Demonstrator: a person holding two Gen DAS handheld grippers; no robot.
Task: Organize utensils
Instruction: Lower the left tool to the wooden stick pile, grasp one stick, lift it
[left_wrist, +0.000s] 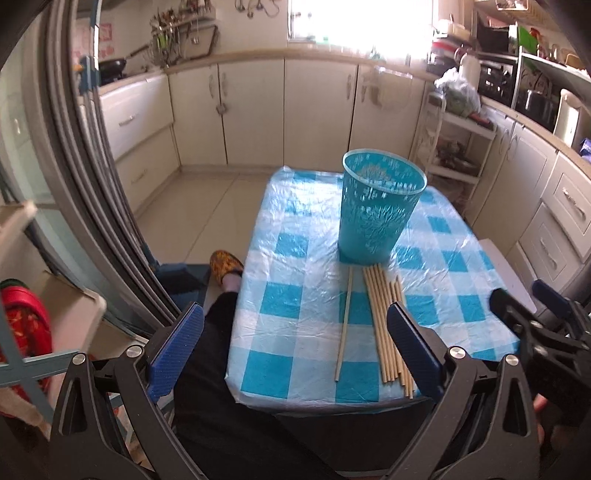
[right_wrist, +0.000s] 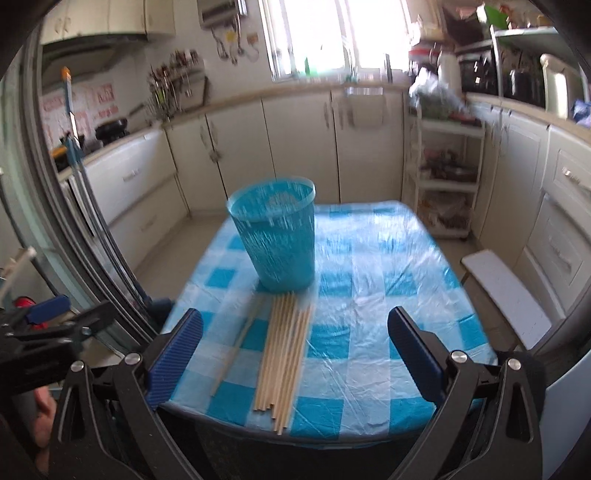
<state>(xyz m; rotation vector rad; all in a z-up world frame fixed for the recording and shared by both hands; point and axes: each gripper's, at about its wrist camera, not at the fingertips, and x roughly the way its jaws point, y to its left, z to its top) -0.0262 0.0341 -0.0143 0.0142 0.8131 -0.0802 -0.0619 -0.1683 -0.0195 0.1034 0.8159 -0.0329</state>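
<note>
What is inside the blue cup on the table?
Through its open top, the blue cup shows only its own patterned inner wall; no chopsticks stand in it. Its bottom is hidden, so small contents cannot be excluded.

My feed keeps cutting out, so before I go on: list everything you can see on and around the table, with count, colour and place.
bin: one, teal, perforated, upright, mid-table.
bundled sticks: roughly ten, pale wood, side by side in front of the bin, reaching the near edge.
single stick: one, pale wood, apart, left of the bundle.
tablecloth: one, blue-and-white check.
white board: one, right of the table.
slipper: one, orange patterned, floor left of the table.
cabinets: cream, along the walls.
left hand-held gripper: blue pads, open, empty.
right hand-held gripper: blue pads, open, empty.
</note>
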